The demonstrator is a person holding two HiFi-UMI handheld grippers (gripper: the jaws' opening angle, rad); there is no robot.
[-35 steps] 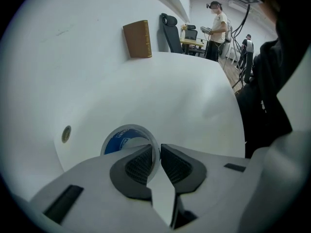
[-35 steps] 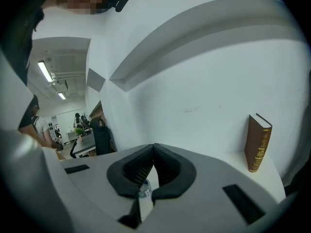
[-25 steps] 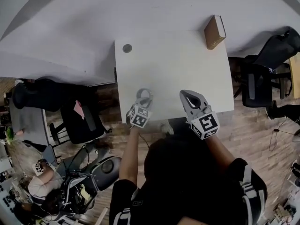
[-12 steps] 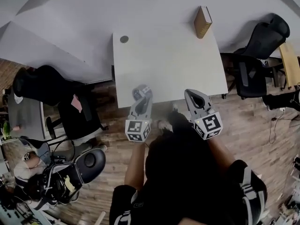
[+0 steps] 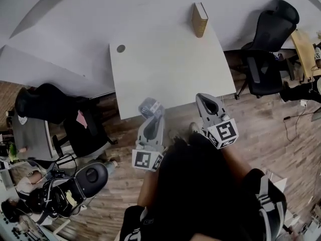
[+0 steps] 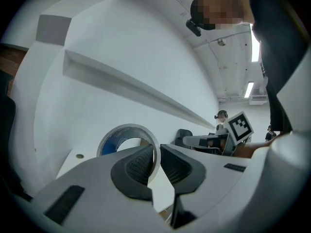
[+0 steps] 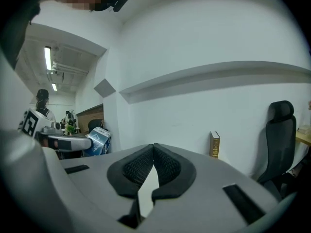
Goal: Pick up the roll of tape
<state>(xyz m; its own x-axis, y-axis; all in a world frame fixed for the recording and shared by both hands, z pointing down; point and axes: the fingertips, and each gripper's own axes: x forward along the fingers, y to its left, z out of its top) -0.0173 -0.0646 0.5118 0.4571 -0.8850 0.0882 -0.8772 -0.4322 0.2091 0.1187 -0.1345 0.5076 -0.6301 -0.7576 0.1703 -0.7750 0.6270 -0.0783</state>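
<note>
The roll of tape (image 6: 127,139), a silvery ring with a blue inner face, stands upright in my left gripper (image 6: 156,152). Its jaws are closing, with the ring's right wall pinched between the pads. In the head view the roll of tape (image 5: 149,106) sits at the left gripper's (image 5: 151,112) tip, in the air just off the front edge of the white table (image 5: 165,64). My right gripper (image 5: 206,103) hovers level beside it, off the same edge. In the right gripper view the right gripper (image 7: 153,152) has its pads touching and nothing between them.
A brown book (image 5: 199,19) stands at the table's far right edge, and a round grommet (image 5: 121,48) sits near its far left corner. Black office chairs (image 5: 263,59) stand right of the table and another chair (image 5: 85,129) on the left. The floor is wood.
Both grippers have drawn back from the table's front edge toward the person. The left one has risen and levelled out with the roll of tape in its jaws.
</note>
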